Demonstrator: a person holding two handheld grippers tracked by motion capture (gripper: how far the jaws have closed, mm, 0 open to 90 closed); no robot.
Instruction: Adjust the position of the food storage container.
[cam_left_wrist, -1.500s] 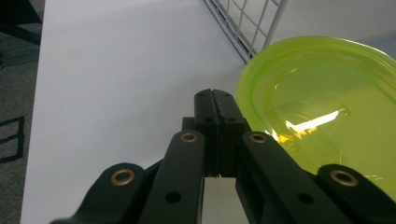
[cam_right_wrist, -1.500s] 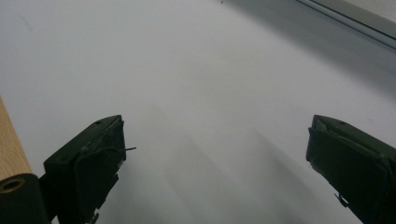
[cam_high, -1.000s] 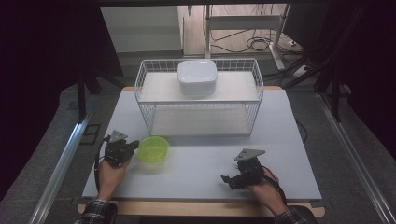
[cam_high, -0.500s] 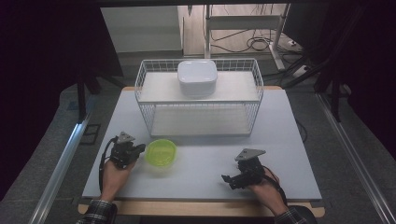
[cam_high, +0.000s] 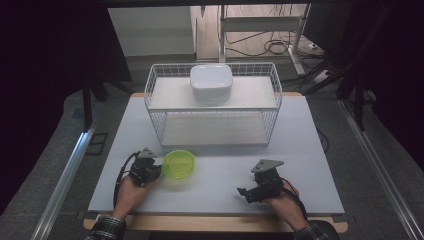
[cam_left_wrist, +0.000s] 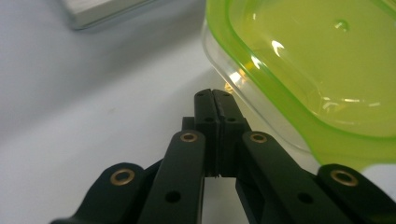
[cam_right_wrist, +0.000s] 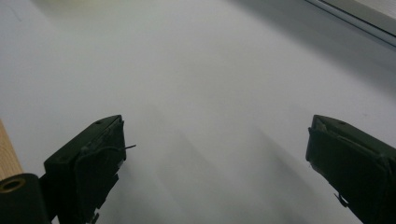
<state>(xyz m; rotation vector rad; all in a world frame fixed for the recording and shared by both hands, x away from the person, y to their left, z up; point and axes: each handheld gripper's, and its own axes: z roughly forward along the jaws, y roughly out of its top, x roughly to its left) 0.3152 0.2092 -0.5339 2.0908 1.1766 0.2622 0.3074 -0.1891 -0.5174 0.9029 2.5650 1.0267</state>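
A translucent lime-green bowl sits on the pale table in front of the wire rack. My left gripper lies at the bowl's left side with its jaws pressed together. In the left gripper view its tips meet the edge of the bowl's rim; nothing shows between the jaws. My right gripper rests low at the front right. Its jaws stand wide open over bare table.
A white wire rack with two shelves stands at the back middle, with a white square lidded container on its top shelf. The table's wooden front edge runs just before both hands. Dark floor and rails flank the table.
The left gripper has slid to the right along the table, and the green bowl has shifted right with it. The right gripper has stayed put.
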